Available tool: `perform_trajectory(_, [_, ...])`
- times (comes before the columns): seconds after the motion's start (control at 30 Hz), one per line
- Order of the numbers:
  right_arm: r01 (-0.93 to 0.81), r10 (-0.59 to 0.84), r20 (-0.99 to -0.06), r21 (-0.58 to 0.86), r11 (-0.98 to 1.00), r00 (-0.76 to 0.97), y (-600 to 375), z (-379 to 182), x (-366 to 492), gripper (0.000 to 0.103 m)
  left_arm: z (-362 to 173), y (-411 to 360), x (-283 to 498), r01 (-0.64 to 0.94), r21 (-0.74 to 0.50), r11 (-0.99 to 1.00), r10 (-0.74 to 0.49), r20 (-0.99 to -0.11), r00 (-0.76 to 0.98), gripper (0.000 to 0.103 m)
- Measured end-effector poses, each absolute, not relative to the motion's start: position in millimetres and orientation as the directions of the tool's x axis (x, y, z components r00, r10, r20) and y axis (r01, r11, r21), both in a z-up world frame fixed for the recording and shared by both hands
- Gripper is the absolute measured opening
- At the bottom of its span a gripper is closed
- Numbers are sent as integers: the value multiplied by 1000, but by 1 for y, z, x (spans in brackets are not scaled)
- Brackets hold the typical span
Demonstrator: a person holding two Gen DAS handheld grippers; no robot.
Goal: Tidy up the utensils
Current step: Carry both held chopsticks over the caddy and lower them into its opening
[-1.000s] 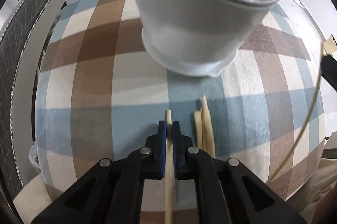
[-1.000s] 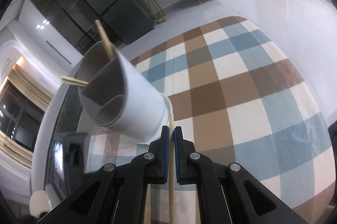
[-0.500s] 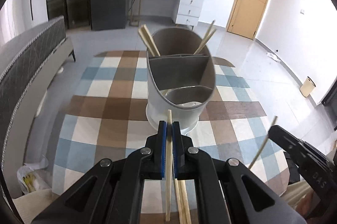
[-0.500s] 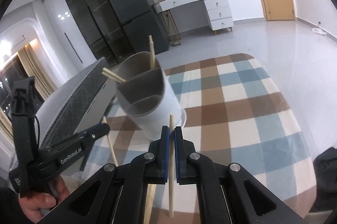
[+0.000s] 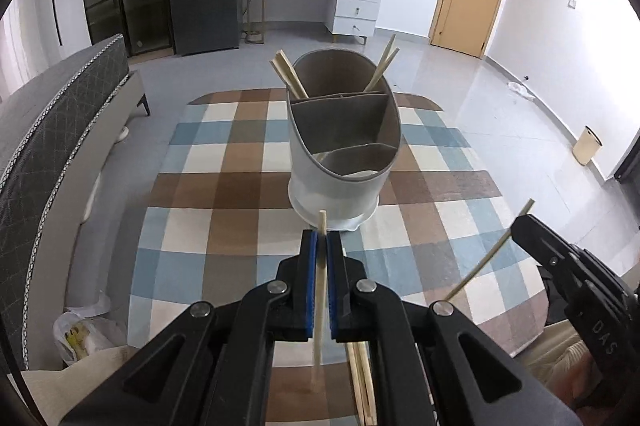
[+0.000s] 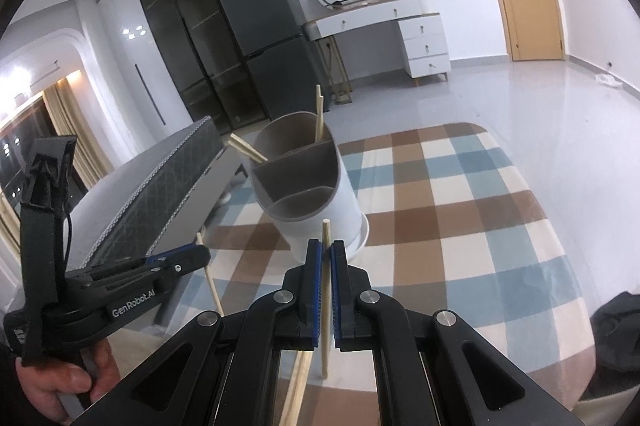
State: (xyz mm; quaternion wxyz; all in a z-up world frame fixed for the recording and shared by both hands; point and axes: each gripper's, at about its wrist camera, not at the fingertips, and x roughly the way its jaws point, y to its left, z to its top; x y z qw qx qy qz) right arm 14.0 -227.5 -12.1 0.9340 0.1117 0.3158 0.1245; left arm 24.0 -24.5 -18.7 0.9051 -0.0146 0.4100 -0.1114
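Note:
A white utensil holder with grey compartments stands upright on the checked tablecloth. Several chopsticks lean in its back compartment. My left gripper is shut on a wooden chopstick, just short of the holder's base. To the right, my right gripper holds another chopstick. In the right wrist view my right gripper is shut on its chopstick in front of the holder. The left gripper is at the left, held by a hand.
Loose chopsticks lie on the cloth under my left gripper. A grey padded bench runs along the table's left side, with a plastic bag on the floor. Fridge, dresser and door stand far behind.
Both grippers rose and pulled back from the holder with their chopsticks still gripped. The holder went from filling the views to standing farther off, its compartments now visible from above.

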Motion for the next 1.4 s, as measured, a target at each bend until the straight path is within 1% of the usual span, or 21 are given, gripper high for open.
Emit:
perform_trajectory(0.2, [-168, 301, -547, 280, 945, 781, -225, -7, 12, 4, -6, -21, 21, 200, -122, 972, -224, -732, 644, 1])
perform_trajectory(0.27, [-173, 303, -539, 279, 945, 786, -224, -4, 11, 4, -1, -20, 23, 207, -144, 968, -244, -737, 630, 1])
perform_trajectory(0.5, [-188, 315, -511, 285, 940, 800, -222, 8, 13, 4, 26, -18, 31, 225, -155, 962, -266, -711, 650, 1])
perform_trajectory(0.63, [-199, 321, -489, 284, 938, 811, -224, 23, 21, 4, 47, -17, 43, 228, -180, 957, -288, -690, 664, 1])
perform_trajectory(0.73, [-224, 319, -467, 247, 943, 825, -223, 39, 28, 4, 61, -14, 55, 210, -197, 958, -287, -680, 675, 1])
perform_trajectory(0.8, [-236, 316, -457, 225, 945, 831, -223, 49, 35, 4, 70, -12, 66, 202, -210, 957, -291, -675, 678, 1])
perform_trajectory(1.13, [-278, 349, -395, 226, 934, 850, -223, 100, 101, 4, 96, -6, 118, 201, -252, 947, -317, -615, 722, 1])
perform_trajectory(1.3, [-295, 361, -364, 225, 929, 859, -219, 112, 131, 4, 105, -6, 140, 221, -261, 940, -336, -588, 736, 1])
perform_trajectory(1.4, [-295, 367, -345, 244, 924, 864, -219, 117, 150, 4, 111, 0, 154, 225, -298, 928, -361, -561, 745, 1])
